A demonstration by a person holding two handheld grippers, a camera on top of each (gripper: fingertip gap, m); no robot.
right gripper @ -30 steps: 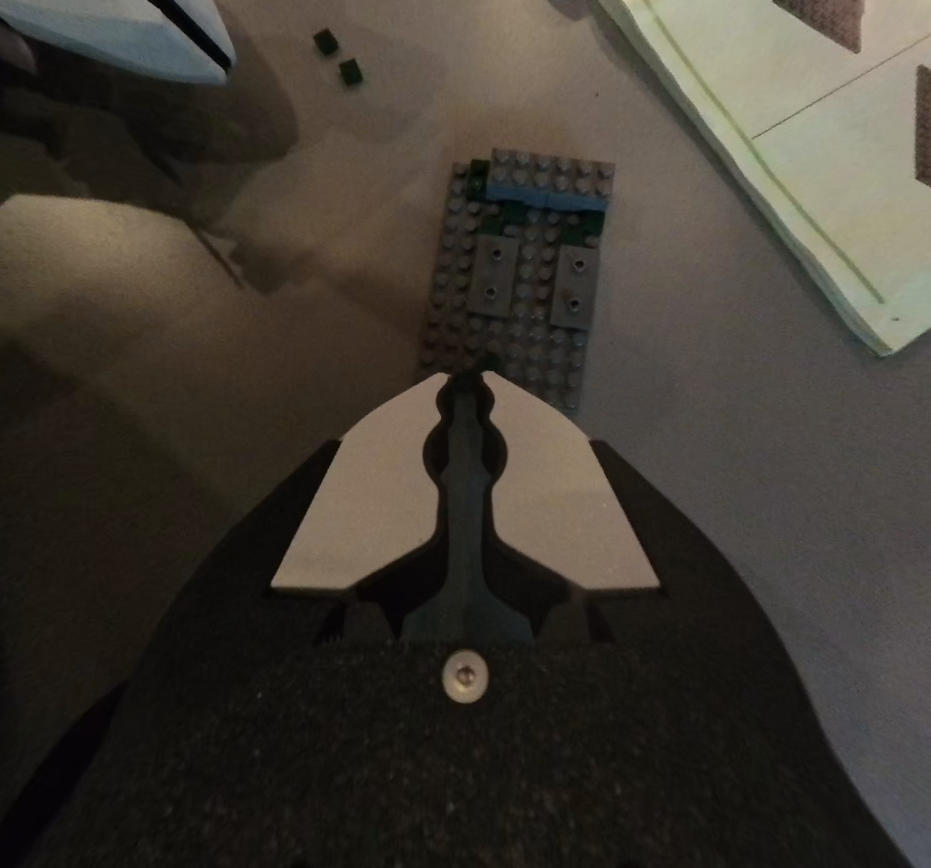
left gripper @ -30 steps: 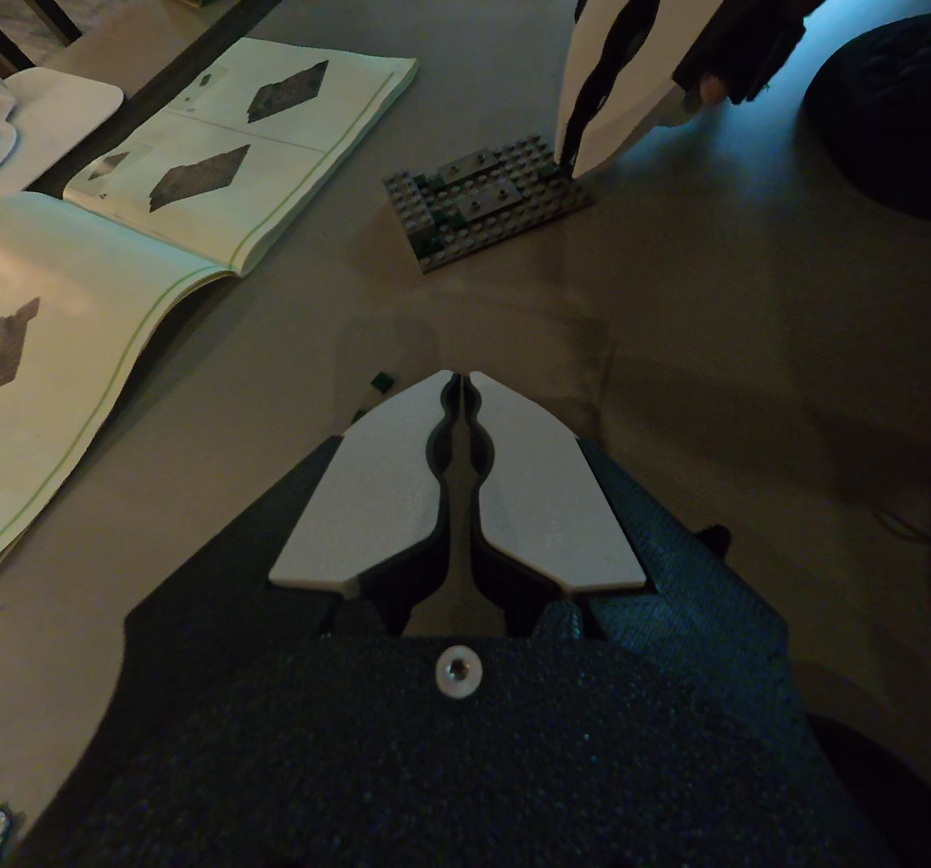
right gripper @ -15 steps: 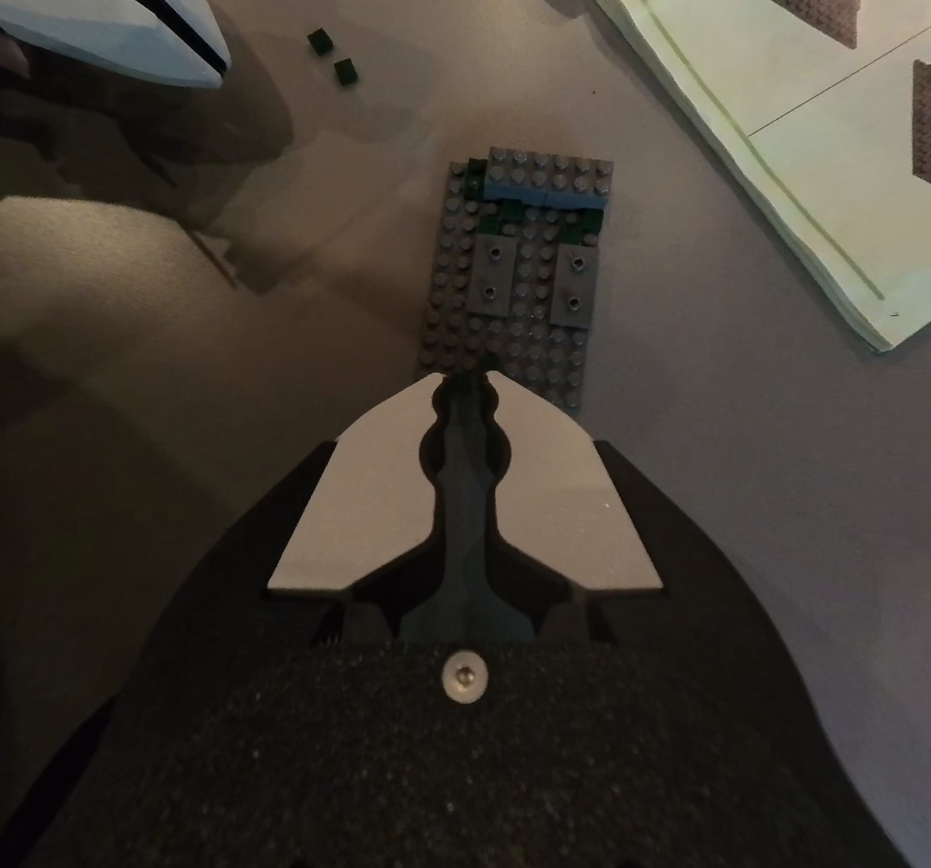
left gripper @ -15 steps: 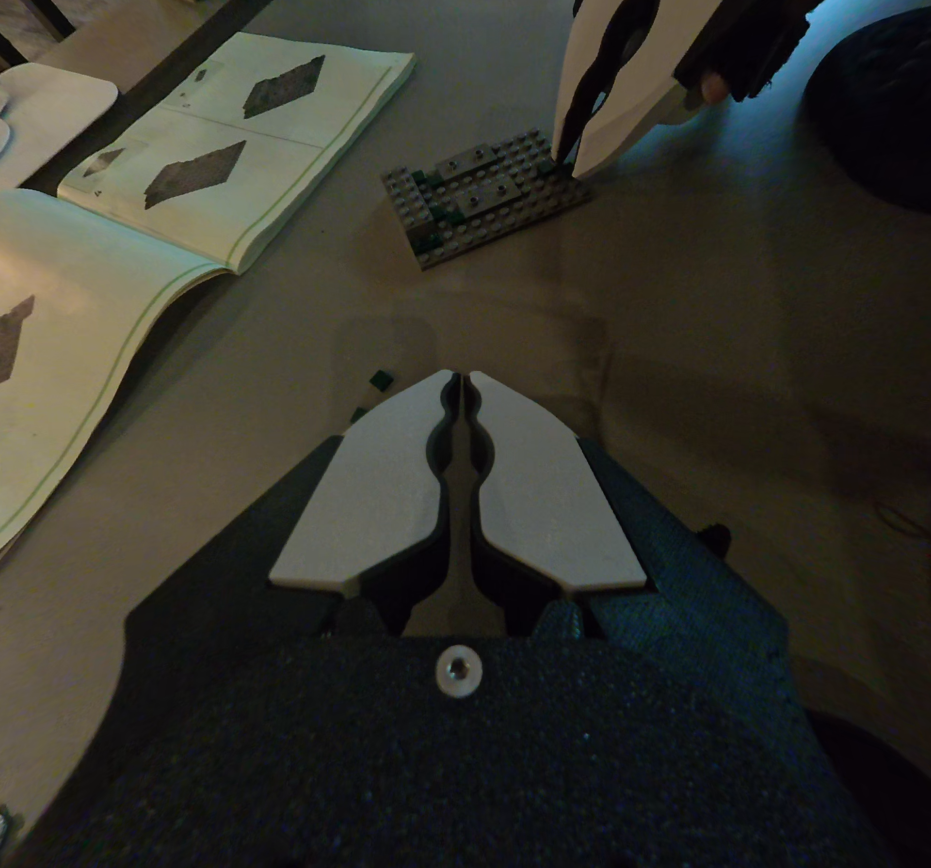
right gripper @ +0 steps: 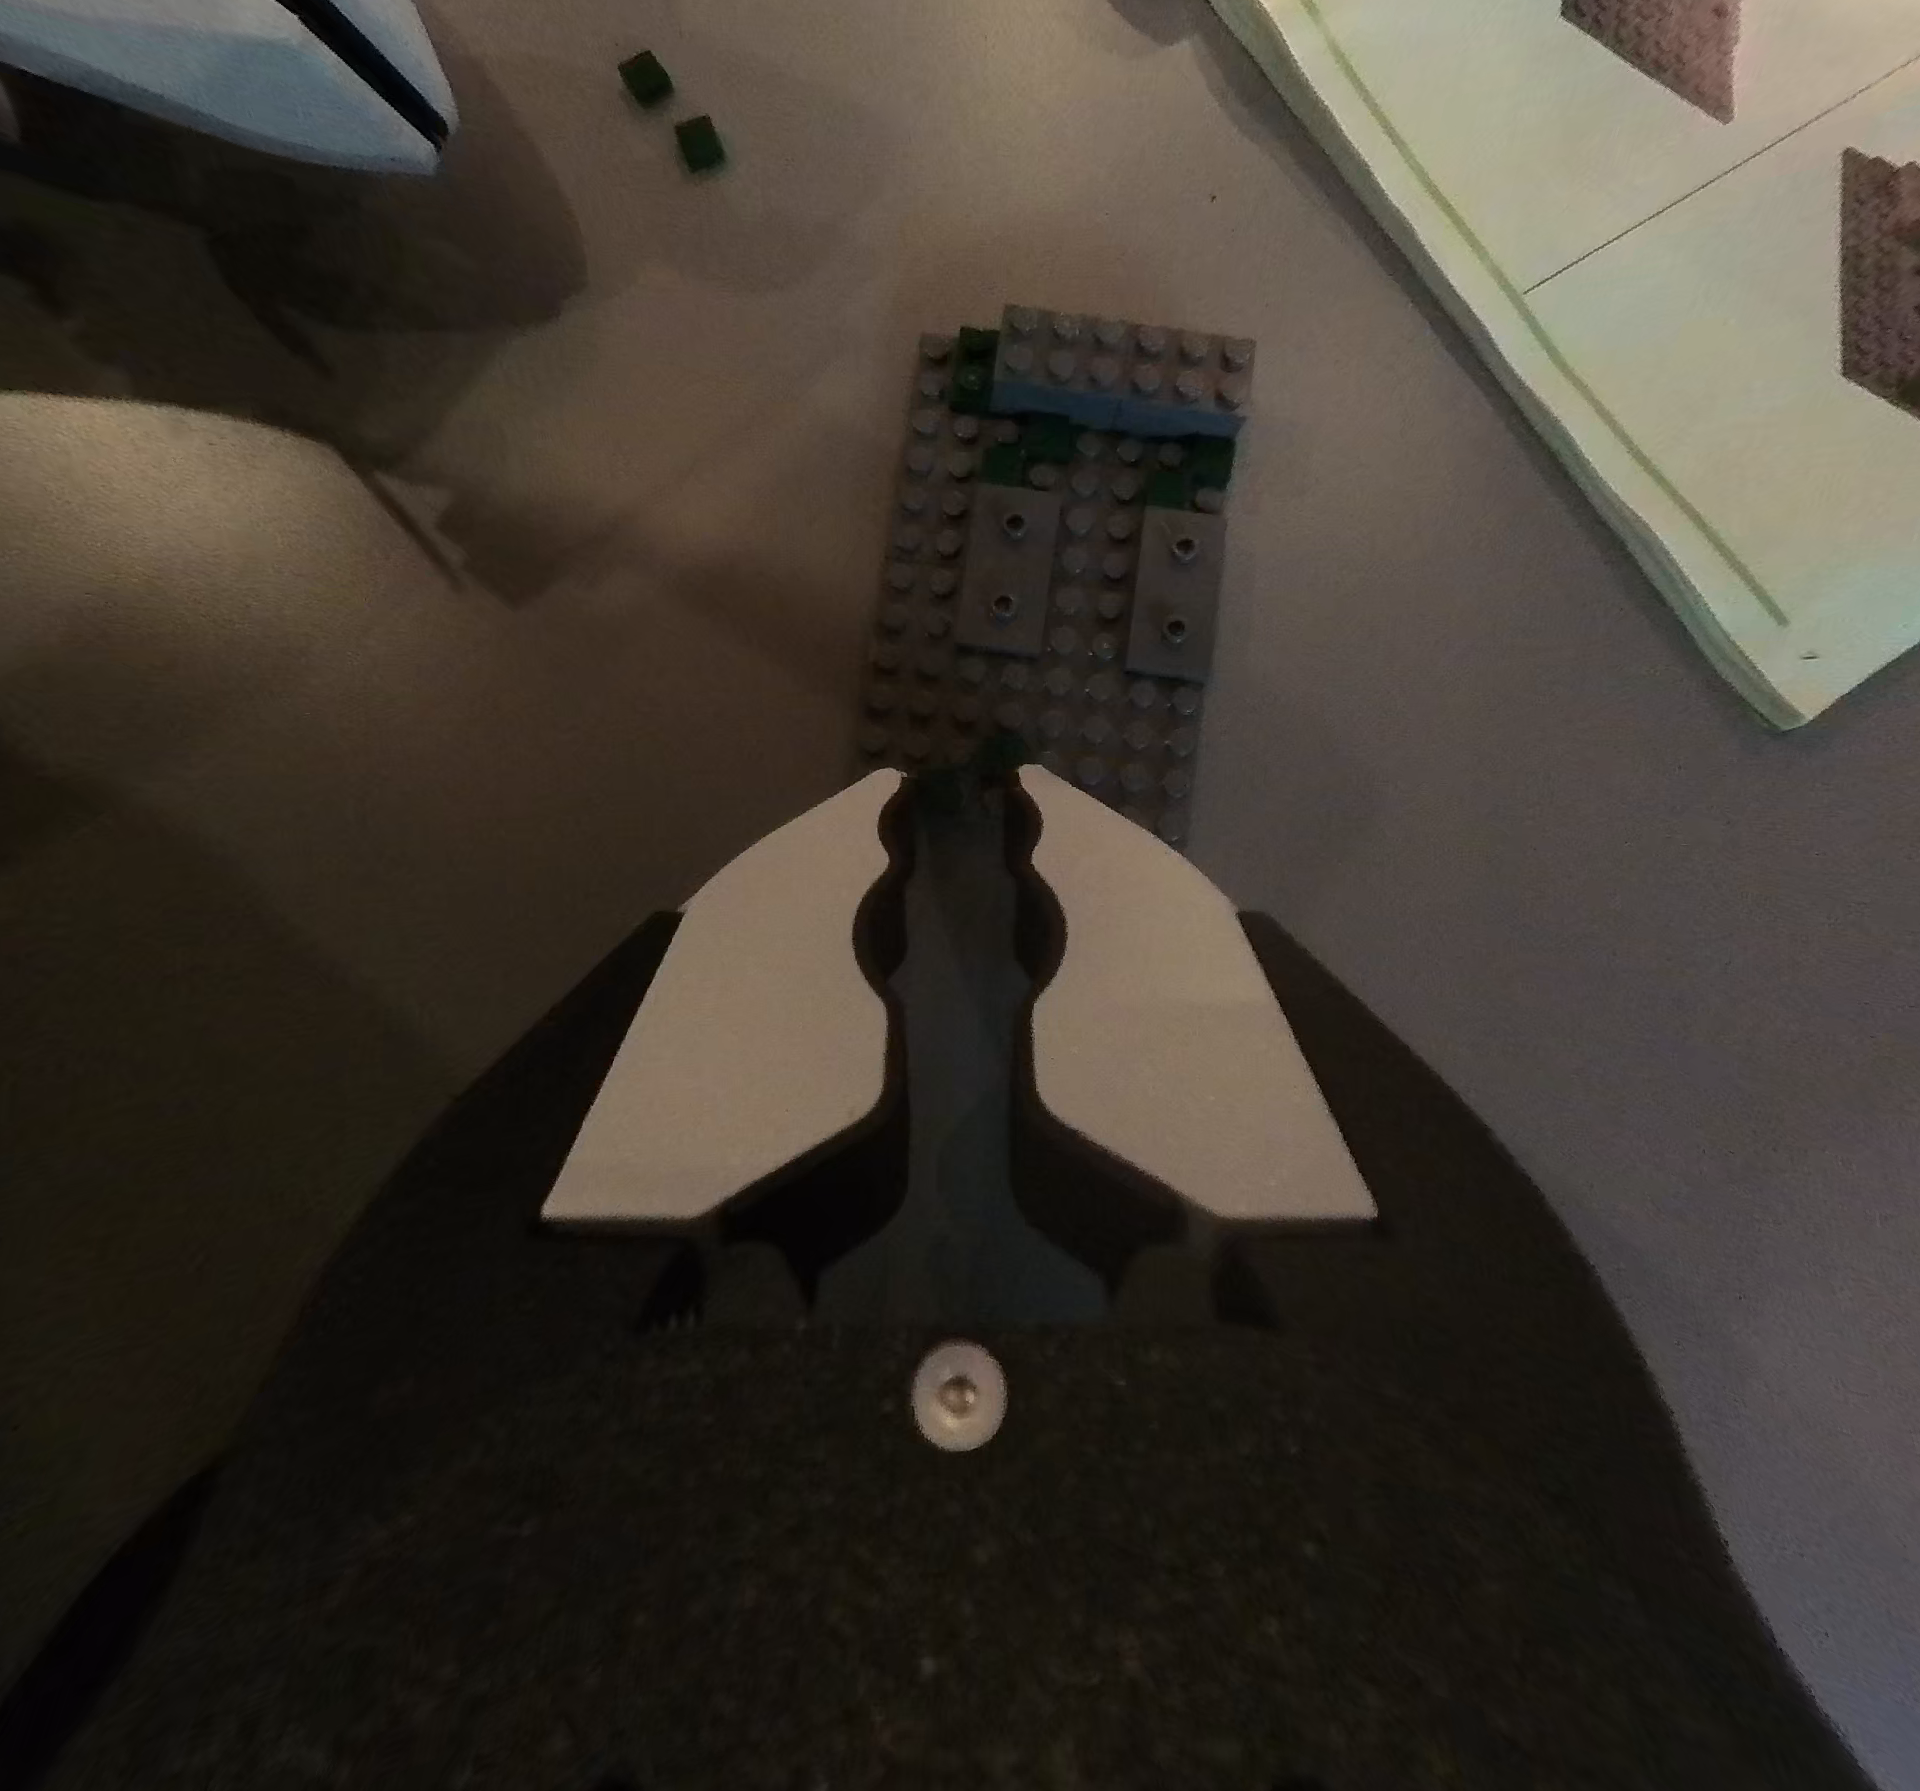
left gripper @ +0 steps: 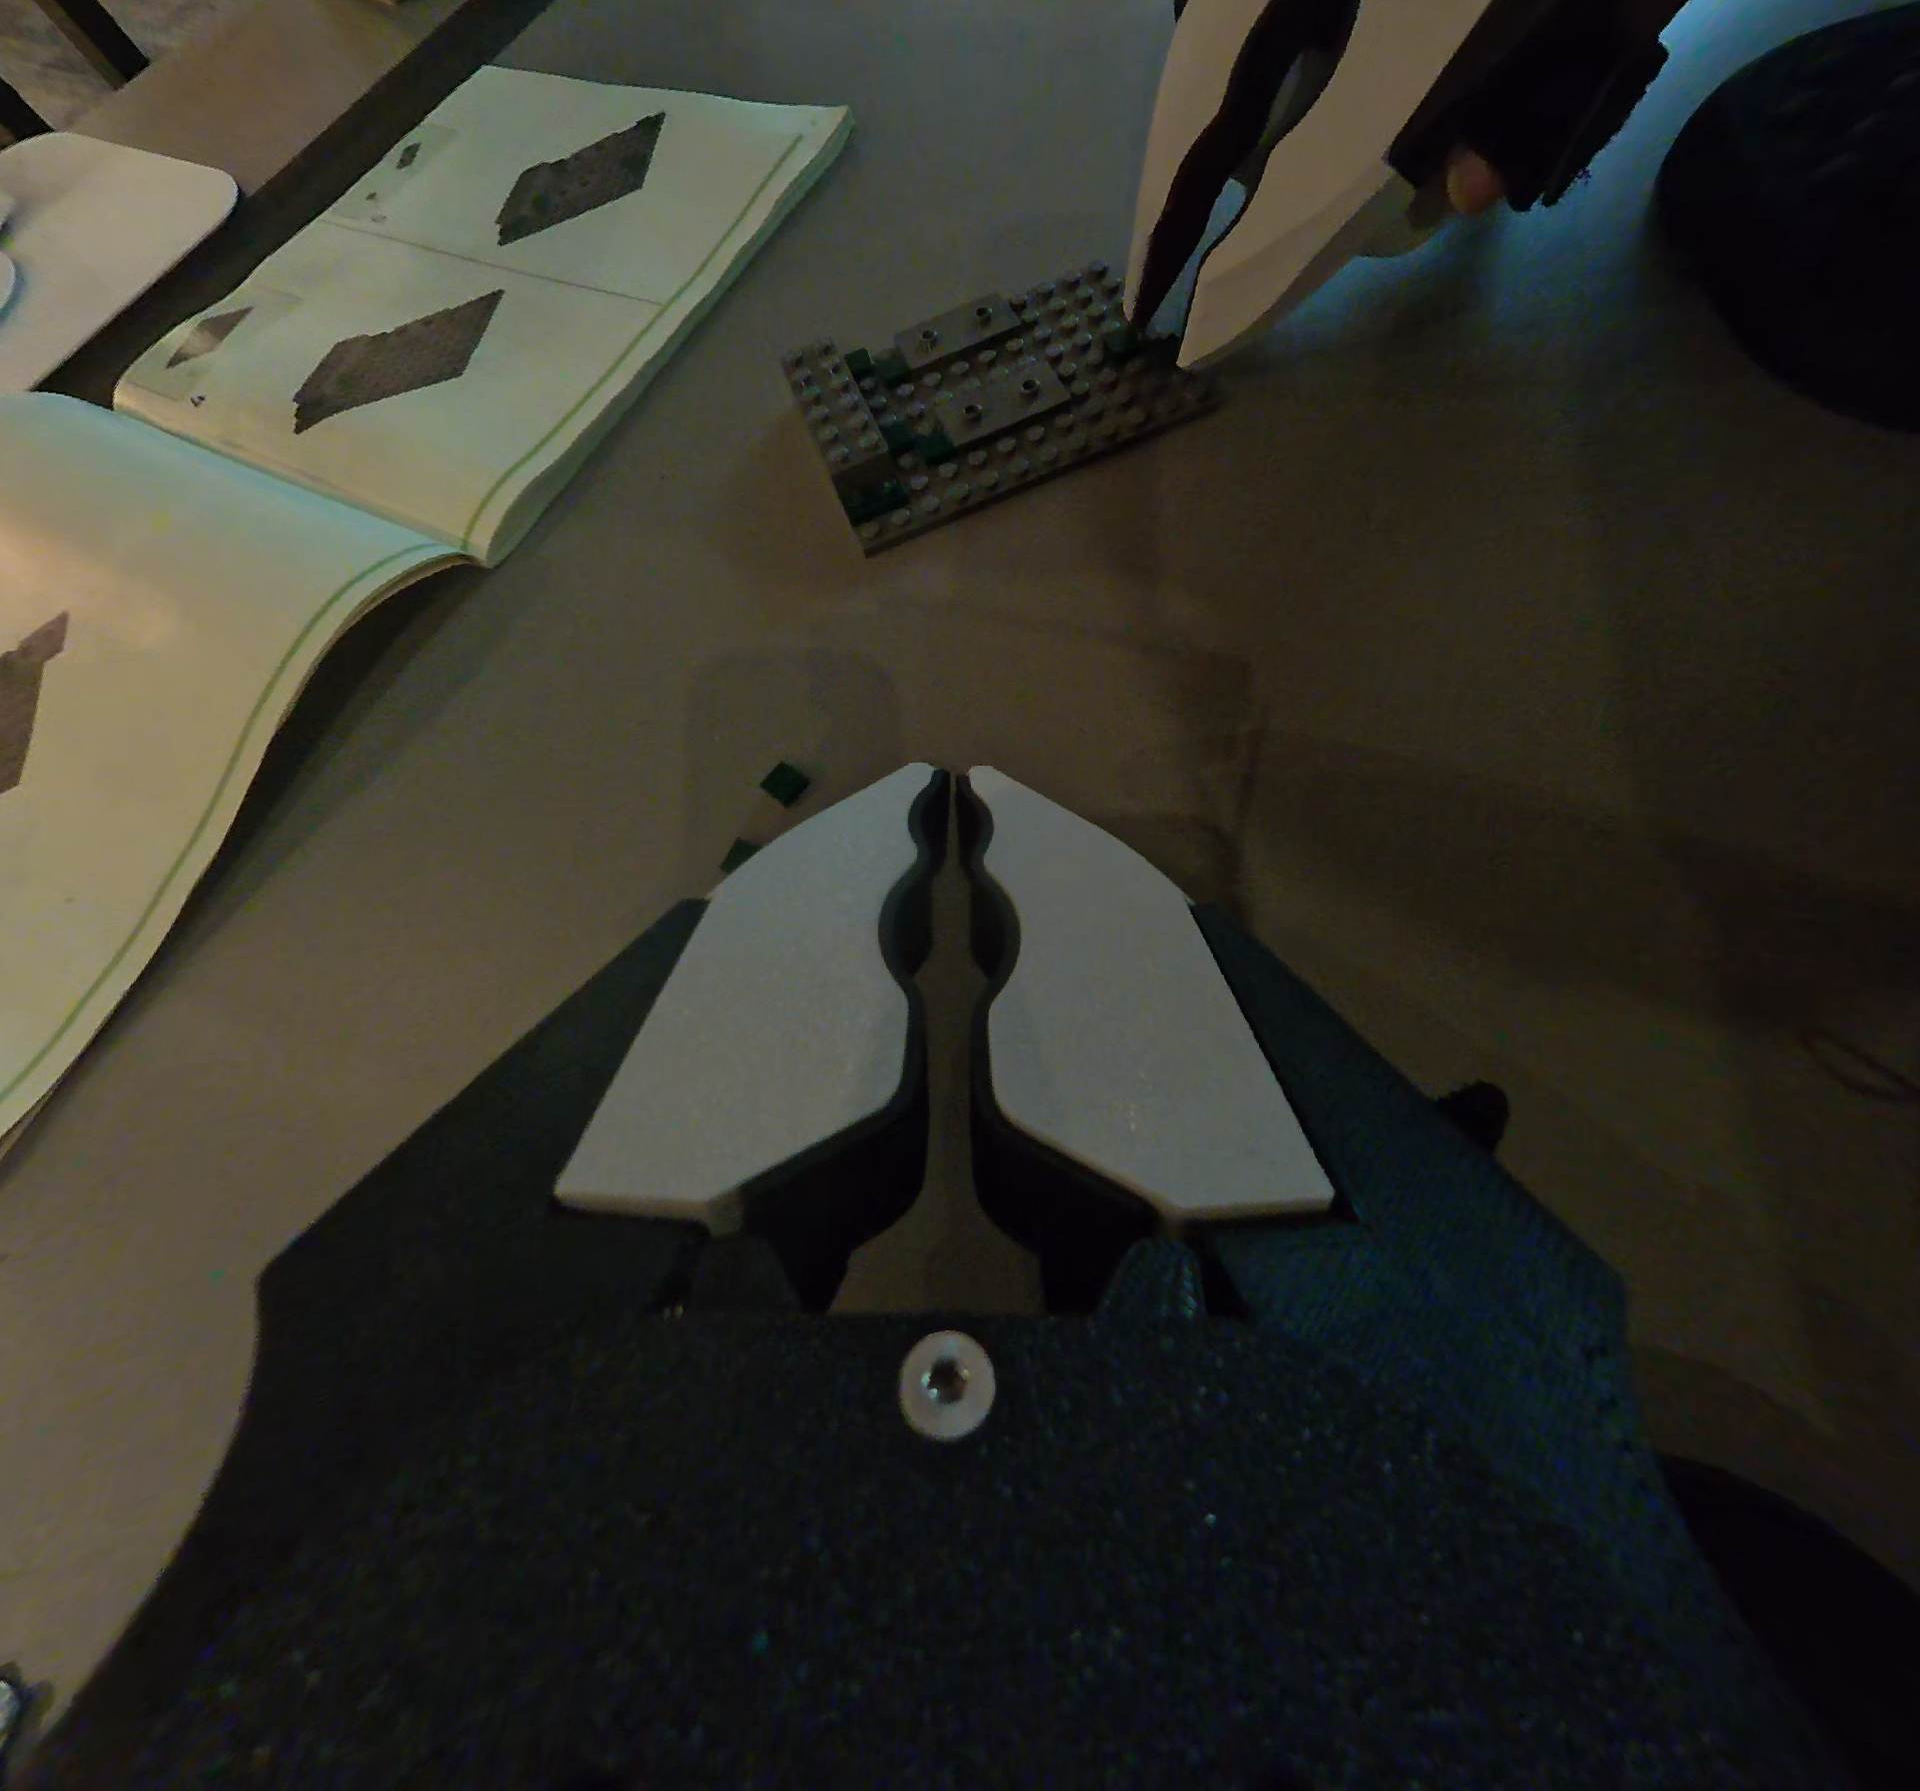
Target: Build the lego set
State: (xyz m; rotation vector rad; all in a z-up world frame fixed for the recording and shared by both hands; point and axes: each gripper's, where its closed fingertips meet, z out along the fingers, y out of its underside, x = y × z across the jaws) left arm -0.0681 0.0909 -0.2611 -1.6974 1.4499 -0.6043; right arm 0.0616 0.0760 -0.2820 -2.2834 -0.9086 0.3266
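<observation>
My right tongs pinch a dark green piece on the grey baseplate, frame centre; my left tongs are pressed together above the bench.

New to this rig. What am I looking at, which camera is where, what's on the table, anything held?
No robot: a person holds a two-finger tool in each hand, with a camera on each looking along its fingers. In the left view, the left tool hangs shut and empty near two loose green pieces. In the right view, the right tool pinches a small green piece at the near edge of the grey baseplate. An open manual lies beside it on the table.
</observation>
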